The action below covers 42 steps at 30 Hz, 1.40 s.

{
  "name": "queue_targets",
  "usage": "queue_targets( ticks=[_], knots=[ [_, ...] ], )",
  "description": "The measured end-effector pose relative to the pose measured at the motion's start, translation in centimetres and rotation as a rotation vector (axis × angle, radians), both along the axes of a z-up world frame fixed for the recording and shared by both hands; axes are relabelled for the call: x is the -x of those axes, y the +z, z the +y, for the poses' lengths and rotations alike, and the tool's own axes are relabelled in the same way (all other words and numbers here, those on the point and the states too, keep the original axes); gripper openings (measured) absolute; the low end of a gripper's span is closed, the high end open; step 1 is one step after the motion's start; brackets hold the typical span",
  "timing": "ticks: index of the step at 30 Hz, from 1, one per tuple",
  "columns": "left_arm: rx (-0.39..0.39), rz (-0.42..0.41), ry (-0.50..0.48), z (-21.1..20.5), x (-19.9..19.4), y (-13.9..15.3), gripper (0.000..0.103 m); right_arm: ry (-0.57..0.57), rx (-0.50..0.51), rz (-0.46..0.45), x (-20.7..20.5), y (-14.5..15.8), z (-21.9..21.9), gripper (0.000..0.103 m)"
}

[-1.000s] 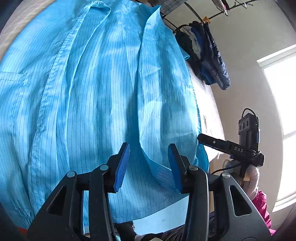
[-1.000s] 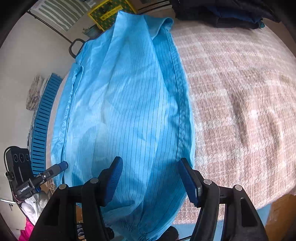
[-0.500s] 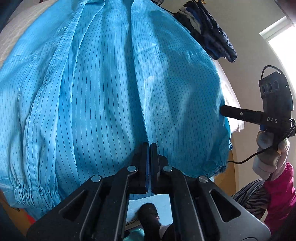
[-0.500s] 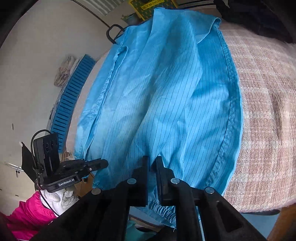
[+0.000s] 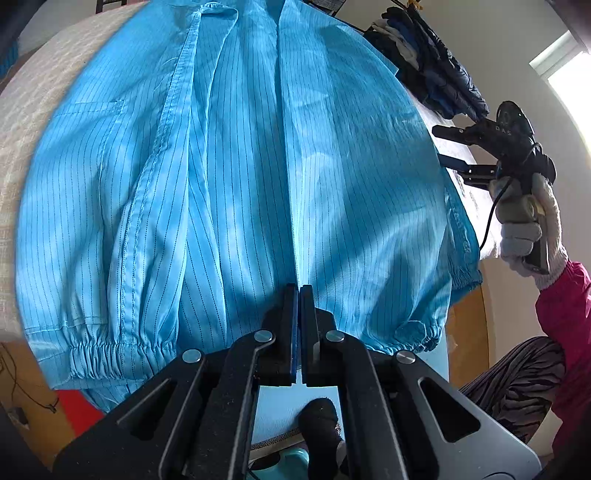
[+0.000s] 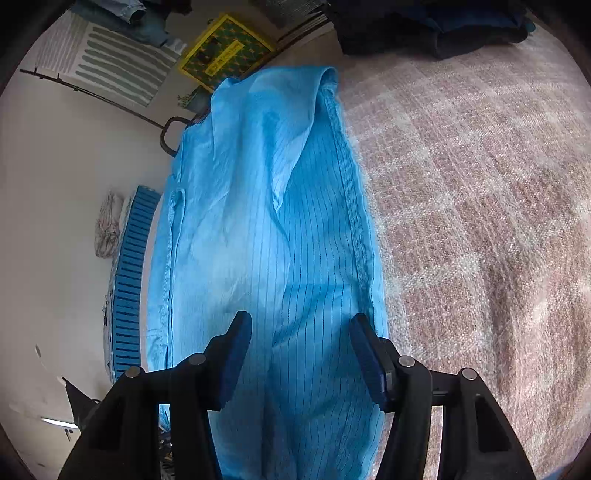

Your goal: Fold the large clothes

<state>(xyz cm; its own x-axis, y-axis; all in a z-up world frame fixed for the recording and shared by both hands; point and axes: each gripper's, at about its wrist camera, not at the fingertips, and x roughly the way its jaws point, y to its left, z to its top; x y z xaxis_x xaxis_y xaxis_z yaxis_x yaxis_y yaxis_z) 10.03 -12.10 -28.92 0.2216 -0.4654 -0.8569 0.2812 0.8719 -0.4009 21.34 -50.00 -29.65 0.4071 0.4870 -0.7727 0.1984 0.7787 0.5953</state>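
Centrally, left hand-held gripper clenched, pads pressed together on a lengthwise fold of the blue pinstriped garment near its elasticated hem. Right hand-held gripper released, fingers spread wide above the garment's near end, not pinching cloth; seen from the left wrist at the bed's right edge, held in a gloved hand. Garment spread flat and lengthwise along the left side of the bed, collar toward the far edge, gathered cuffs hanging over the near edge. Checked pink-and-white bed cover bare to the right. Dark clothes piled at the far edge; blue slatted crate beyond the left edge.
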Motion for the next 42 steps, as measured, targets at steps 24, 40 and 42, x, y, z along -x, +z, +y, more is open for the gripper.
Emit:
queue_targets(
  ticks=[24,40,42],
  knots=[
    [0.012,0.054,-0.044,-0.8,0.5,0.3,0.000,-0.120,0.269,-0.052,-12.2,3.9,-3.0,0.041],
    [0.095,0.041,-0.068,-0.3,0.2,0.0,0.000,0.169,0.125,0.062,8.8,-0.2,6.2,0.052],
    [0.097,0.041,-0.062,-0.2,0.1,-0.1,0.000,0.149,0.033,0.050,9.4,-0.5,6.0,0.049]
  ],
)
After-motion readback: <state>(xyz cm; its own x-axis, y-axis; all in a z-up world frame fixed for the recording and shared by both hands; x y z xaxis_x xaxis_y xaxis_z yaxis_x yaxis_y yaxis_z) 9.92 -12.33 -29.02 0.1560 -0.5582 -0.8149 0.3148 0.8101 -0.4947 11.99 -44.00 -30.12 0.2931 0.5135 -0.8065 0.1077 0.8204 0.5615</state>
